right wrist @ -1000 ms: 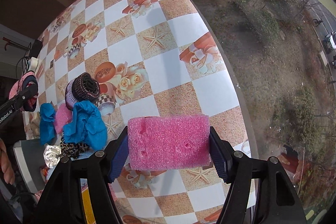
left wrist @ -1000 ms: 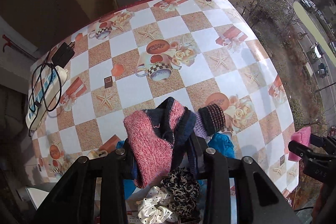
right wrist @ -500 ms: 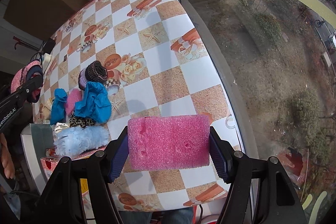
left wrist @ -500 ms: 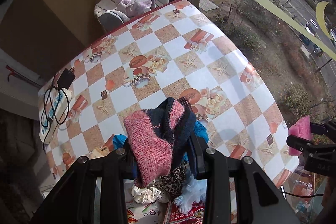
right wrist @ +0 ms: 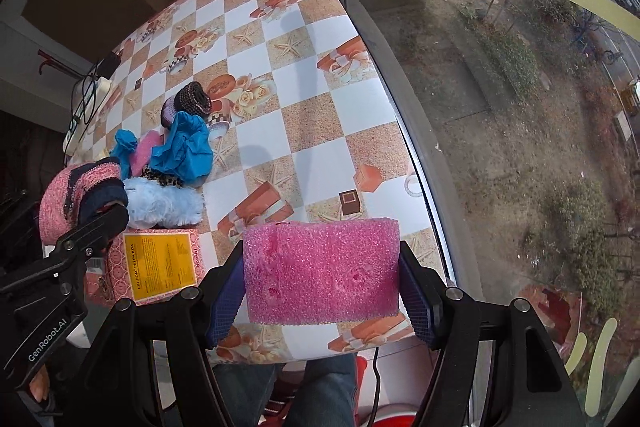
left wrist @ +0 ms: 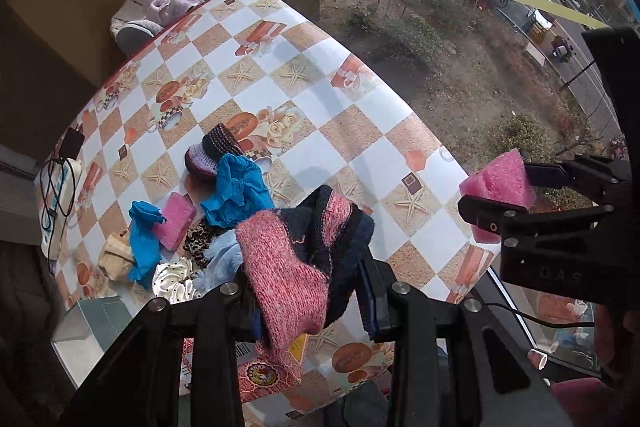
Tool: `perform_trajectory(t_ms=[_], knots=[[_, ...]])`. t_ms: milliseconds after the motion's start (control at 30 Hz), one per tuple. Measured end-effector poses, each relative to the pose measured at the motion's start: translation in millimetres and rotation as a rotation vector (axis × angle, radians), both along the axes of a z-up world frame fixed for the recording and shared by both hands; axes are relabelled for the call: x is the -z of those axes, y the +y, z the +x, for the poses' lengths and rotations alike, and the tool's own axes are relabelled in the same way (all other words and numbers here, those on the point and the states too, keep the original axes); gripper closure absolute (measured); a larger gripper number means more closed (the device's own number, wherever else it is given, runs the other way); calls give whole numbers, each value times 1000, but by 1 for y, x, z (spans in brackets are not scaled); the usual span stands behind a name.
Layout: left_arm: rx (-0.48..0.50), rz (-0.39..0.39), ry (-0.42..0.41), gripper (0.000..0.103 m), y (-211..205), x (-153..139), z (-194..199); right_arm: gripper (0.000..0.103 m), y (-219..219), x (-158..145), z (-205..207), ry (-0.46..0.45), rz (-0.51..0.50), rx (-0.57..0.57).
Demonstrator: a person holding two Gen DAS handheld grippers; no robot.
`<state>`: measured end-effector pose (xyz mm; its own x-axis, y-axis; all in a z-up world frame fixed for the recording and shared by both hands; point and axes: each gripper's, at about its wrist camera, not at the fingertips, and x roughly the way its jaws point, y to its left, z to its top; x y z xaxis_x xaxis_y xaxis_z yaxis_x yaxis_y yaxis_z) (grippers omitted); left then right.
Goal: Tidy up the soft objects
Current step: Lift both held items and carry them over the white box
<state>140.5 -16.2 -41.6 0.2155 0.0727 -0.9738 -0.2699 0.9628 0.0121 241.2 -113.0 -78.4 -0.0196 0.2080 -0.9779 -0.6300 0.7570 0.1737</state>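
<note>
My left gripper (left wrist: 306, 291) is shut on a pink and navy knitted sock (left wrist: 296, 263) and holds it high above the table's front edge; it also shows in the right wrist view (right wrist: 76, 199). My right gripper (right wrist: 322, 287) is shut on a pink foam sponge (right wrist: 322, 269), which also shows in the left wrist view (left wrist: 498, 183), held above the front right corner. A pile lies on the checked tablecloth (left wrist: 360, 131): blue cloths (left wrist: 236, 191), a second pink sponge (left wrist: 174, 221), a purple knitted sock (left wrist: 212, 153), a fluffy light-blue piece (right wrist: 160, 205), scrunchies (left wrist: 176, 277).
A red and yellow box (right wrist: 160, 265) lies at the front left edge beside a grey bin (left wrist: 90, 327). A power strip with cables (left wrist: 60, 187) sits at the left edge. A large window (right wrist: 520, 67) runs along the table's right side. A slipper and towel (left wrist: 160, 15) lie beyond the far end.
Both grippers have risen and pulled back toward the table's front edge, each still holding its object. More of the pile and the box has come into view.
</note>
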Motion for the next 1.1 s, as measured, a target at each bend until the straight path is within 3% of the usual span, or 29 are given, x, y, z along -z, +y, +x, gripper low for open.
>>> perform_trajectory(t_ms=[267, 500, 900, 1100], knots=[[66, -81, 76, 64, -40, 16, -28, 32, -29, 10, -20, 45, -10, -15], [15, -102, 127, 64, -50, 28, -64, 32, -30, 21, -40, 80, -28, -98], [-195, -59, 78, 64, -27, 9, -128, 32, 8, 22, -97, 124, -13, -341], [-385, -55, 35, 64, 14, -2, -185, 32, 41, 18, -140, 133, -2, -481]])
